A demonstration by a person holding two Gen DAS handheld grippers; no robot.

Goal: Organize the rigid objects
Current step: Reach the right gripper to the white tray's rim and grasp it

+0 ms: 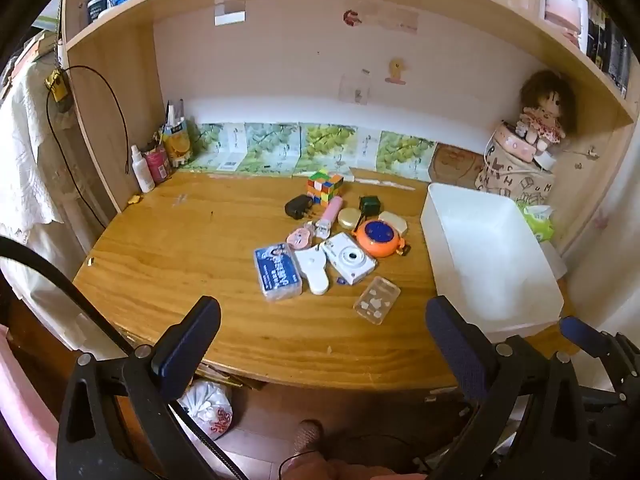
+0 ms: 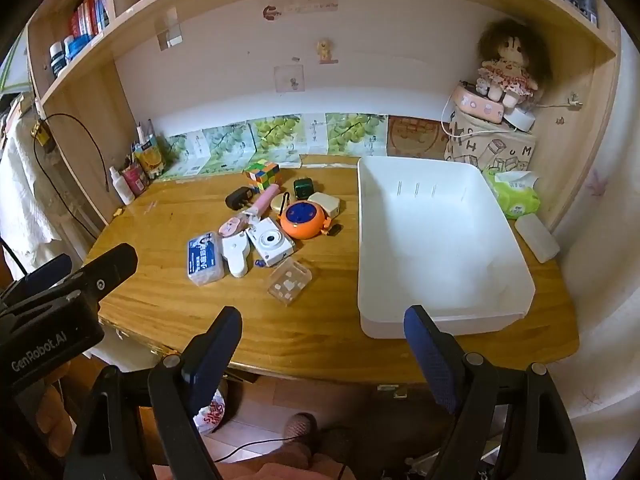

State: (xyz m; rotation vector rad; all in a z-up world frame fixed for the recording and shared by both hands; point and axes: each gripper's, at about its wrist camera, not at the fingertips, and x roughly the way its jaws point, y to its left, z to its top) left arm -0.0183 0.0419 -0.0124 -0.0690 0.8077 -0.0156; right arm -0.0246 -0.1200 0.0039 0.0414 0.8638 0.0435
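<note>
A pile of small items lies mid-desk: a colour cube (image 1: 325, 186) (image 2: 263, 174), a black plug (image 1: 299, 205), a white camera (image 1: 349, 257) (image 2: 269, 241), an orange round gadget (image 1: 377, 237) (image 2: 303, 220), a blue box (image 1: 277, 271) (image 2: 204, 258) and a clear case (image 1: 377, 299) (image 2: 289, 281). An empty white bin (image 1: 496, 300) (image 2: 440, 326) stands to their right. My left gripper (image 1: 320, 344) hangs open over the desk's near edge, nothing between its fingers. My right gripper (image 2: 320, 344) is open too, short of the bin's near wall.
Bottles and a carton (image 1: 160, 160) crowd the back left corner. A doll (image 2: 506, 66) sits on a patterned box at the back right, with a green tissue pack (image 2: 514, 194) and a white case (image 2: 536, 237) beside the bin. Shelves hang overhead.
</note>
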